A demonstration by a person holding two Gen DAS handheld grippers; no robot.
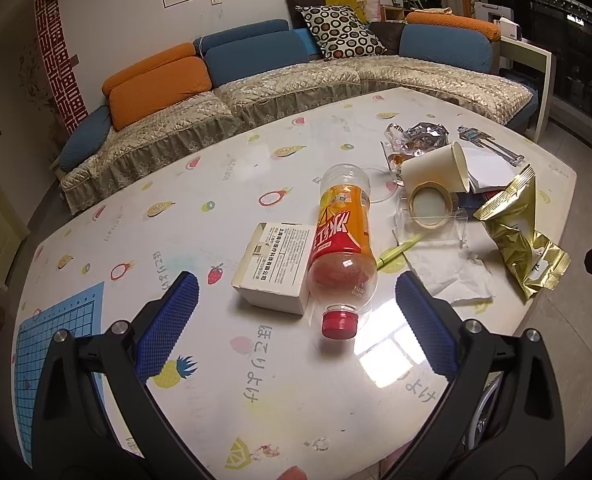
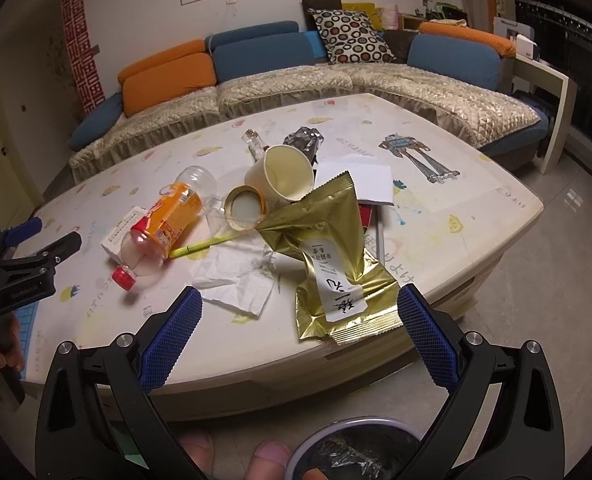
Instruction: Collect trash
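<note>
Evidently both tools are poised over a littered coffee table (image 1: 200, 216), a broad glossy top printed with fruit, and neither holds anything yet. The left gripper (image 1: 296, 300) has its ridged blue pads spread wide, with the plastic bottle (image 1: 342, 248) lying on its side between and just ahead of them near the table's near edge. The right gripper (image 2: 300, 312) is likewise spread wide, framing the gold foil bag (image 2: 332, 256) at the table's near right edge, above a round bin (image 2: 356, 452) on the floor that already holds some crinkled wrapping.

To do the pick well, the left tool would likely do best closing across the bottle's waist, not its red cap (image 1: 339, 322), since the smooth round body could roll or squirt out sideways. The bottle touches a white cardboard box (image 1: 274, 268), so a low approach risks nudging that rigid, sharp-cornered carton. The foil bag is thin, creased and springy; pinching a flat crimped end seems surer than its puffed middle.

Smaller pieces crowd the middle of the table: a tipped paper cup (image 2: 282, 174), light and easily crushed; a soft, crumpled tissue (image 2: 236, 280); a metal-rimmed lid (image 2: 245, 206); crinkled silver foil (image 1: 426, 134) toward the far edge; and a slim yellow-green pen (image 2: 212, 243) lying half under the clutter.
</note>
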